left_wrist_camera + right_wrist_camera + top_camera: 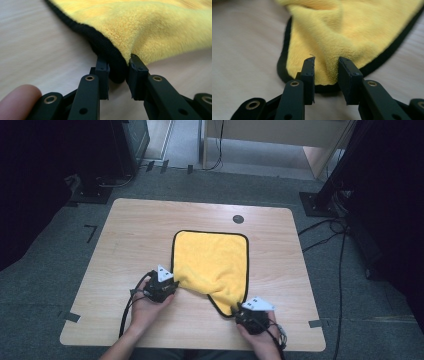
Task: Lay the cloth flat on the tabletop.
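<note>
Yellow microfiber cloth (212,262) with black trim lies mid-desk (135,235). Left gripper (119,65) fingers pinch its near-left corner. Right gripper (326,65) fingers straddle near-right corner, partly open, grip uncertain.

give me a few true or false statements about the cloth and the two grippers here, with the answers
1. The cloth is yellow with a black edge. True.
2. The left gripper has the cloth's near left corner between its jaws. True.
3. The right gripper hangs well clear of the cloth. False: its jaws straddle the cloth's near right corner.
4. The cloth lies perfectly flat on the table. False: its near edge is bunched and lifted toward the grippers.
5. The cloth is folded into a small square. False: it is spread open.
</note>
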